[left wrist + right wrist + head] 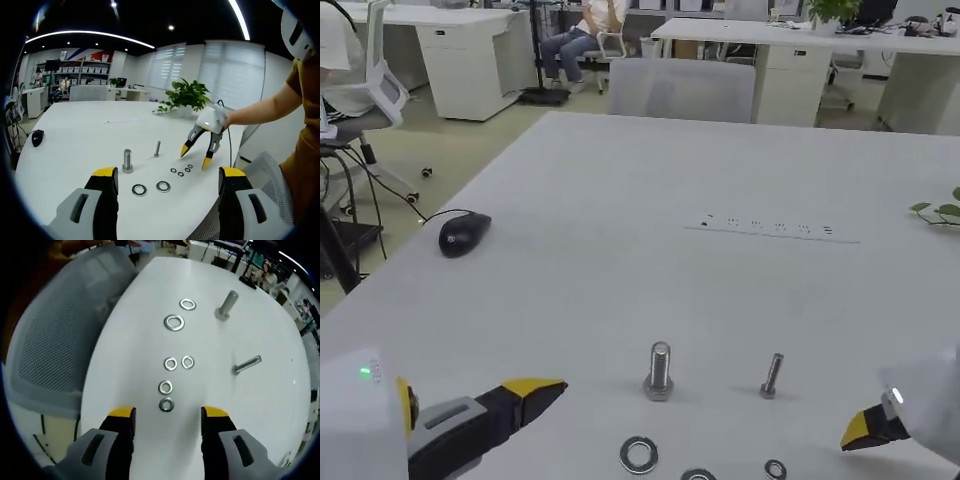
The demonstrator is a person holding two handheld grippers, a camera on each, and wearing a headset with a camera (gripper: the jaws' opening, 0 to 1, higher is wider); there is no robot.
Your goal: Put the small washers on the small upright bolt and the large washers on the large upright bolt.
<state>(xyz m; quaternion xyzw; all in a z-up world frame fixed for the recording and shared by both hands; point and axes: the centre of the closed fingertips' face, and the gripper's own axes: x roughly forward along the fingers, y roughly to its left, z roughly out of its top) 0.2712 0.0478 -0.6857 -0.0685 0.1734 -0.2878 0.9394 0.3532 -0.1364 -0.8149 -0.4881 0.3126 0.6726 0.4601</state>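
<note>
The large bolt and the small bolt stand upright on the white table. Two large washers lie flat in front of the large bolt. Several small washers lie in a loose cluster near the small bolt. My left gripper is open with nothing between its jaws, short of the large washers. My right gripper is open too, hovering just over the nearest small washer.
A black mouse with its cable lies at the table's left. A socket strip is set into the tabletop farther back. A potted plant stands at the right edge. A grey mesh chair is beside the table's near edge.
</note>
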